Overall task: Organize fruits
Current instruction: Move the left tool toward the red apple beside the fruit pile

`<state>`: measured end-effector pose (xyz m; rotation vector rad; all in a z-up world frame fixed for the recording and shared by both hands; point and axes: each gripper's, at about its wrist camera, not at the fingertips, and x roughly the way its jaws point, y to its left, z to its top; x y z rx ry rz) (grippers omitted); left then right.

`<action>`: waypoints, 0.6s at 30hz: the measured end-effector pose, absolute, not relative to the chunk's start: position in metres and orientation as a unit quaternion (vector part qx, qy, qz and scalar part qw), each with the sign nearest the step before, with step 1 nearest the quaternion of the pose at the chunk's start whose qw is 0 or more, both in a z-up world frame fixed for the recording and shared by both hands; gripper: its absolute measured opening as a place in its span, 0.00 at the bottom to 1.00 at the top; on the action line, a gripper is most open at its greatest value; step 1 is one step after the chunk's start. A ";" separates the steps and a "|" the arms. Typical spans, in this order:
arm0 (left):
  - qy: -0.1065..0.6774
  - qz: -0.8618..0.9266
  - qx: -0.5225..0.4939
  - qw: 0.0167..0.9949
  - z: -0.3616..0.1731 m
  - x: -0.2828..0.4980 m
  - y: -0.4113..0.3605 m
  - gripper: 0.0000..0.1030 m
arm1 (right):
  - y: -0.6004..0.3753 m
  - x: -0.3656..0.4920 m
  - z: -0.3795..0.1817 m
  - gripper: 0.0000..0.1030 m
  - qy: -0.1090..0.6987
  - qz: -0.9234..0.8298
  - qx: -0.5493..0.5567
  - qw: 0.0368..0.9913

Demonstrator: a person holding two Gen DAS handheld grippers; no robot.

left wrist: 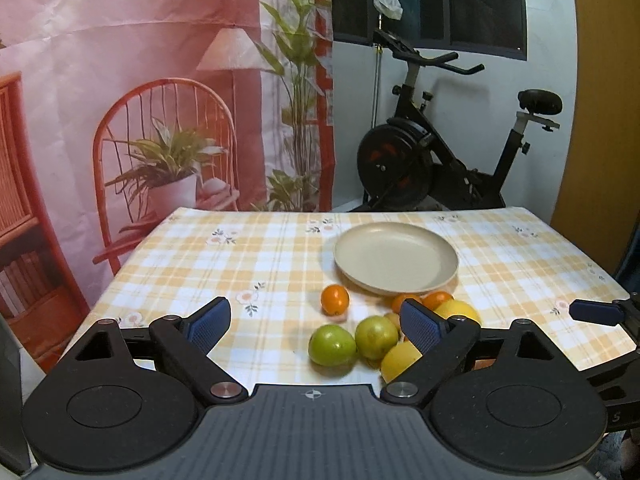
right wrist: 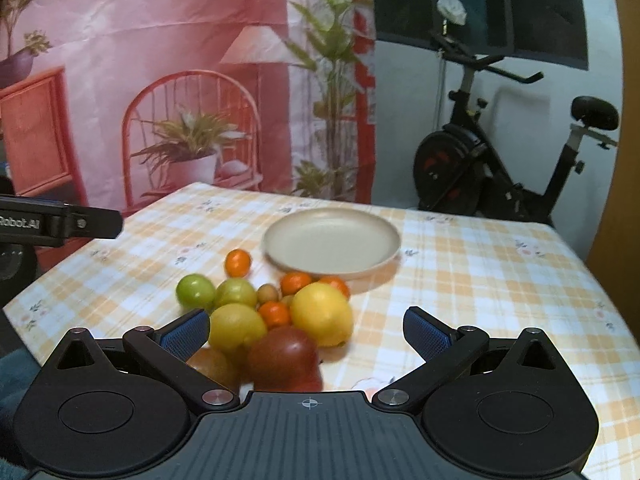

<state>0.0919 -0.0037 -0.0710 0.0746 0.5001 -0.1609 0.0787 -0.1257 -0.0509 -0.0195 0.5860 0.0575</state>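
Low in the left wrist view, the left gripper stands wide with nothing pressed between its blue pads, the bright green fruit lying in the gap ahead of them and a paler green one touching it at right. A lone orange sits just above, apart from the cluster, and the beige plate, bare, fills the centre-right of the checked tablecloth. Across the bottom of the right wrist view, the right gripper also stands wide and holds nothing; a dark red fruit lies nearest between its fingers, with a large yellow one above it and touching the pile. The step looks like an approach for a first pick. Doing it well probably means each gripper choosing a fruit at the heap's edge, centring it between the pads and closing gently, since round fruit packed this tightly may roll when a neighbour is nudged.
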 end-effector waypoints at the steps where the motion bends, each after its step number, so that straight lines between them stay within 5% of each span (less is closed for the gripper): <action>1: 0.252 -0.082 0.032 0.964 -0.072 0.091 -0.003 0.90 | -0.125 0.078 -0.052 1.00 0.291 0.031 -0.010 0.956; 18: 0.290 -0.075 0.005 0.954 -0.087 0.093 0.002 0.81 | -0.132 0.080 -0.069 1.00 0.347 0.082 0.022 0.934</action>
